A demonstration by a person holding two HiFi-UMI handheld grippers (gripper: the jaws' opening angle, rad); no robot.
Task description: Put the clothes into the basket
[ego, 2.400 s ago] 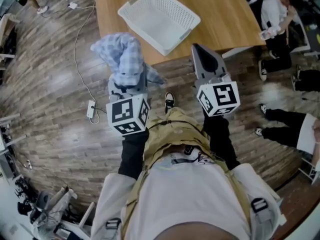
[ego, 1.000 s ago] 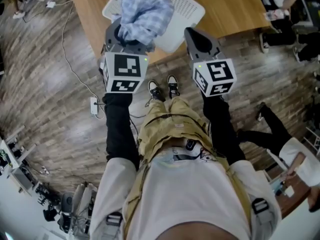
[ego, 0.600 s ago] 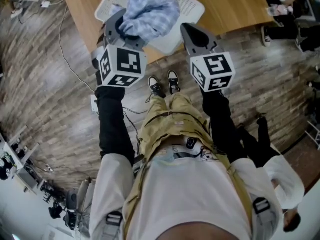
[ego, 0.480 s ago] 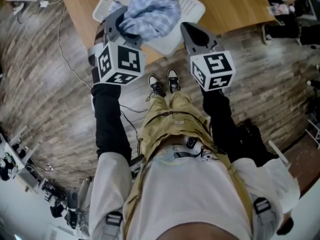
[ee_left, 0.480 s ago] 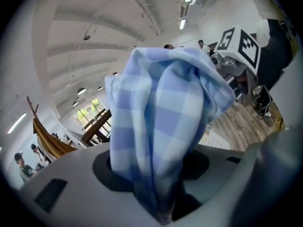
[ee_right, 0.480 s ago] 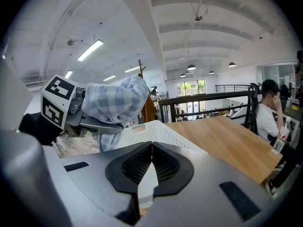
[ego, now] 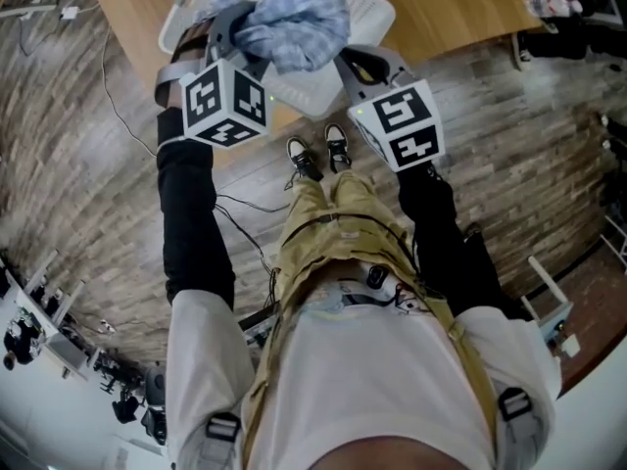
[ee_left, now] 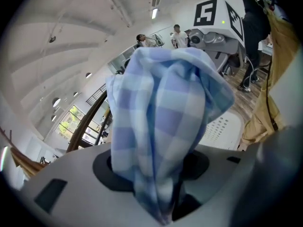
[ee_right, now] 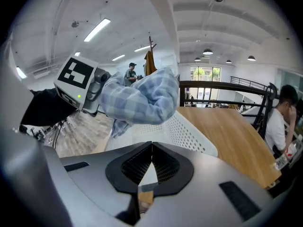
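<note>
A blue-and-white checked cloth (ego: 294, 13) is bunched in my left gripper (ego: 235, 29), which is shut on it. In the head view the cloth hangs over the white perforated basket (ego: 318, 84) on the wooden table (ego: 451, 8). The left gripper view shows the cloth (ee_left: 165, 117) pinched between the jaws of that gripper (ee_left: 154, 171), with the basket (ee_left: 222, 131) below. My right gripper (ego: 355, 65) is just right of the cloth at the basket's near rim, shut and empty. In the right gripper view its tips (ee_right: 151, 148) meet, and the cloth (ee_right: 142, 100) and basket (ee_right: 187, 131) lie ahead.
The table's near edge (ego: 245, 135) runs just in front of the person's shoes (ego: 318, 153). A cable (ego: 113, 86) trails over the plank floor on the left. People stand or sit past the table at the right (ego: 558, 8). A seated person (ee_right: 281, 117) is at the table's far end.
Both grippers have moved up the picture to the basket. The cloth, earlier over the floor by the table's edge, now hangs over the basket, and the left gripper has rolled.
</note>
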